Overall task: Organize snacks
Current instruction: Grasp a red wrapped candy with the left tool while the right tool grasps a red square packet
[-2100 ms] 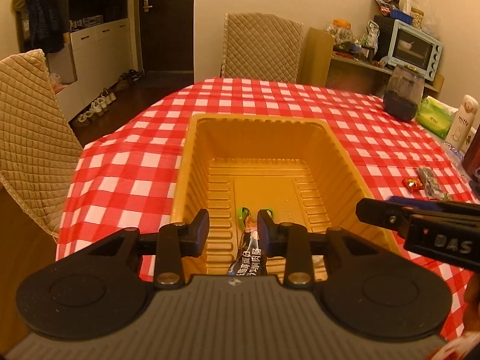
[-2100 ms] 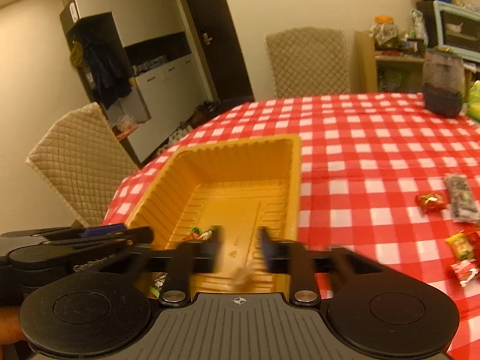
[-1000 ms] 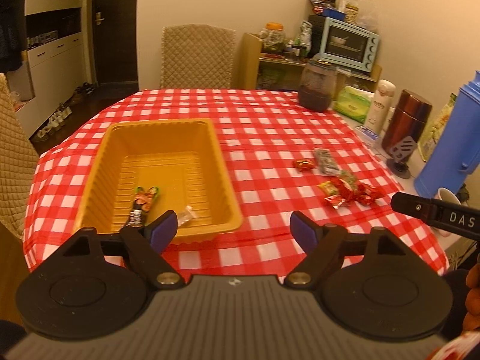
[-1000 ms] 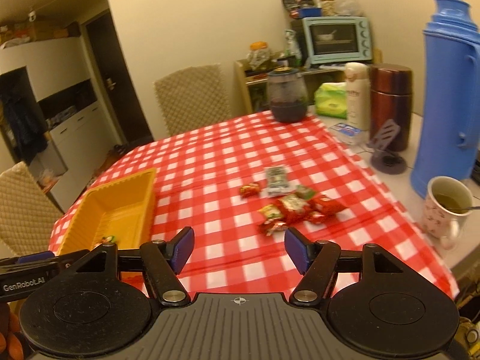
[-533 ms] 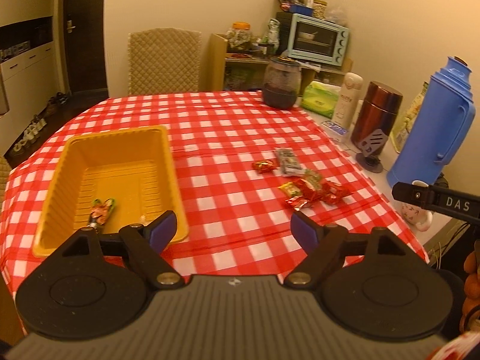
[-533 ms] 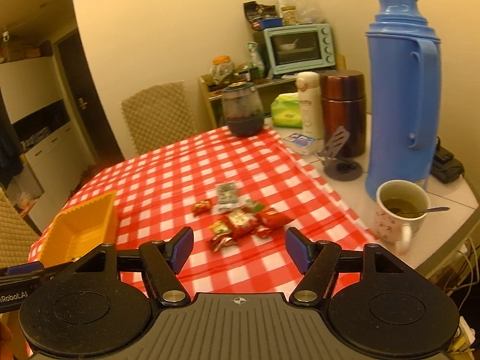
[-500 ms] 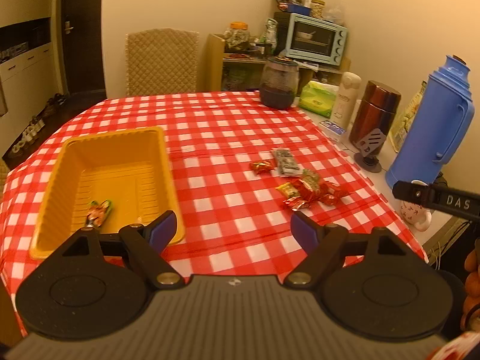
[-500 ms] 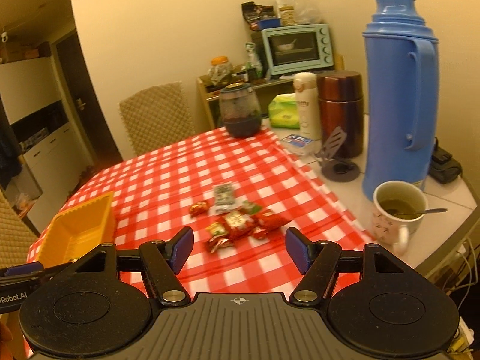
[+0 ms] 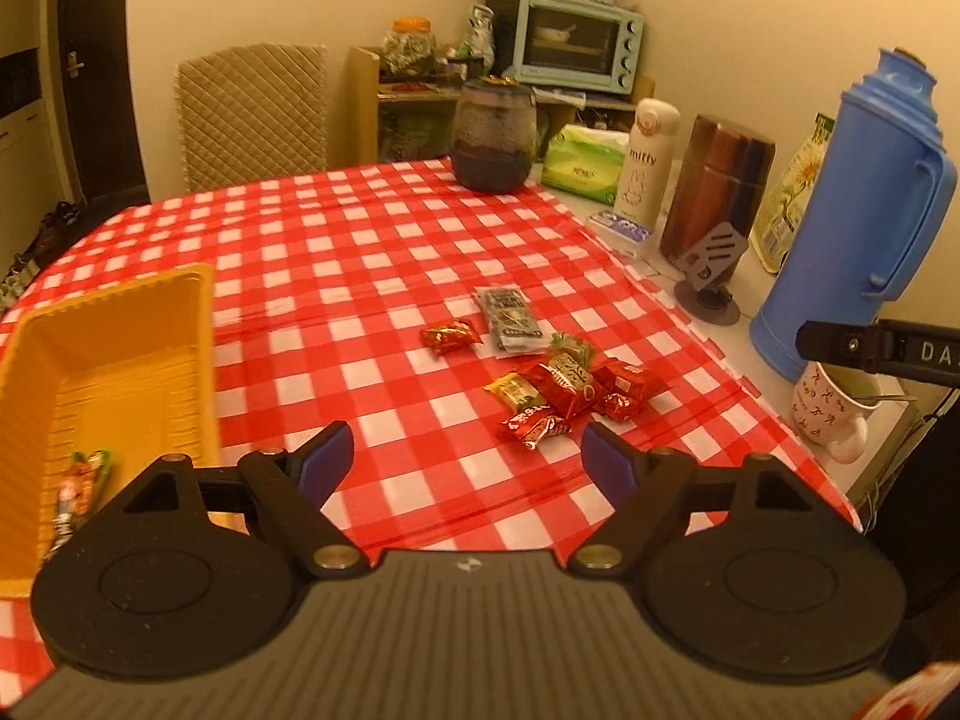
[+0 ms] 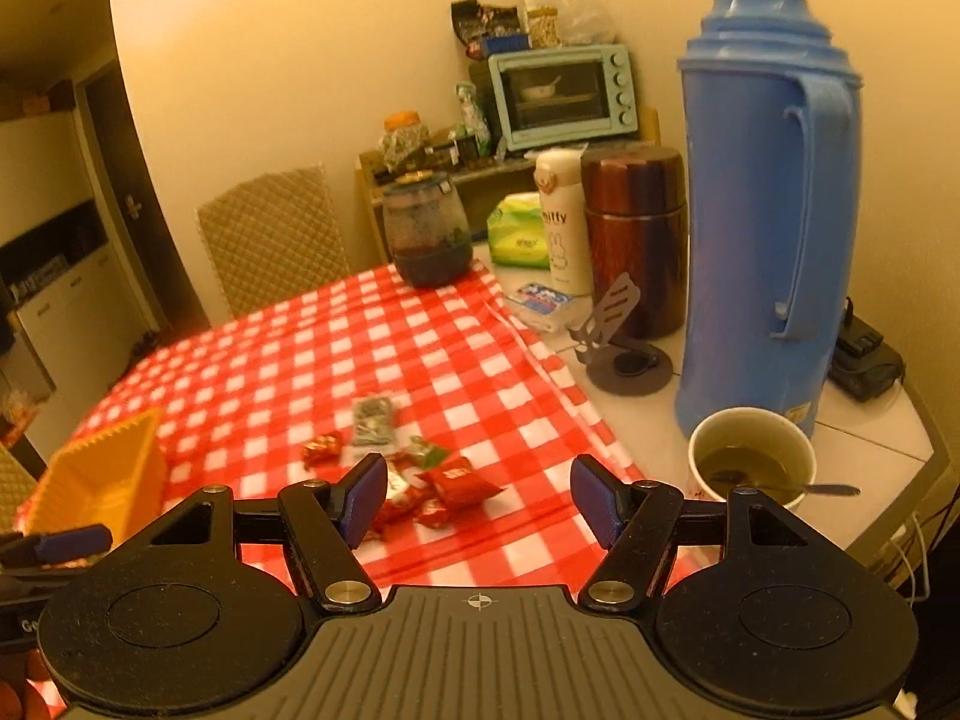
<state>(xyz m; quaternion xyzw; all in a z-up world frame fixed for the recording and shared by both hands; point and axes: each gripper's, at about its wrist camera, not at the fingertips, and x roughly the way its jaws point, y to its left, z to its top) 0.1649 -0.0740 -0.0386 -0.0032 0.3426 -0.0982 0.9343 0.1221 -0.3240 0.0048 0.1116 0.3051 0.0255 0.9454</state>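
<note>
The left gripper (image 9: 465,456) and right gripper (image 10: 471,498) gape wide, holding nothing. Crinkly shiny snack packets (image 9: 567,387) lie heaped on the checked tablecloth (image 9: 360,240), right of the ribbed yellow plastic tray (image 9: 108,360).

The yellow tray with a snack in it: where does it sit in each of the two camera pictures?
Left wrist view: the yellow tray fills the left edge, cut off by the frame, a snack lying in its near end.
Right wrist view: only a corner of it shows at lower left, blurred.
Shared landmark: the blue thermos, at right in both.
</note>
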